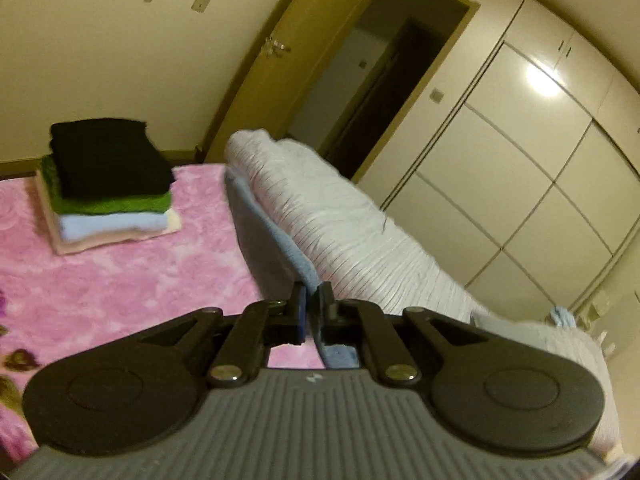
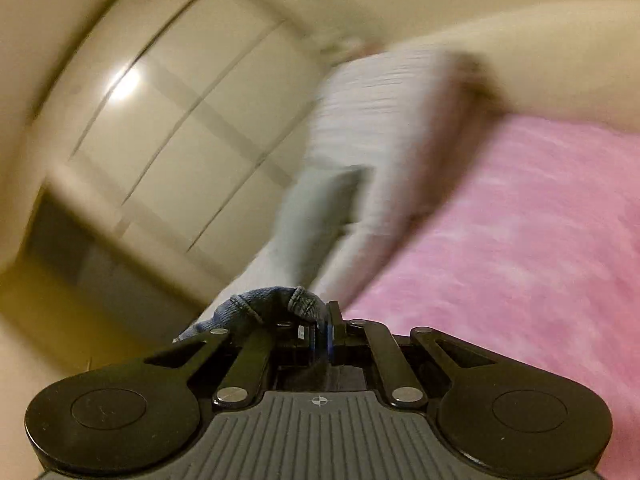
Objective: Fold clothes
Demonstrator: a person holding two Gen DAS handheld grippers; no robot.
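My left gripper (image 1: pixel 311 300) is shut on the edge of a light blue garment (image 1: pixel 276 240) that stretches away from the jaws, lifted above the pink bedspread (image 1: pixel 132 280). In the right wrist view, my right gripper (image 2: pixel 323 320) is shut on a bunched blue seam of the same garment (image 2: pixel 280 304), which trails off, blurred, towards the far end of the bed. A stack of folded clothes (image 1: pixel 108 184), black on top, then green, light blue and cream, lies on the bedspread at the far left.
A pale striped quilt (image 1: pixel 340 232) lies along the bed's right side. Behind it are white wardrobe doors (image 1: pixel 520 160) and an open wooden door (image 1: pixel 304 52) to a dark hallway. The right wrist view is heavily motion-blurred; the pink bedspread (image 2: pixel 520 248) fills its right.
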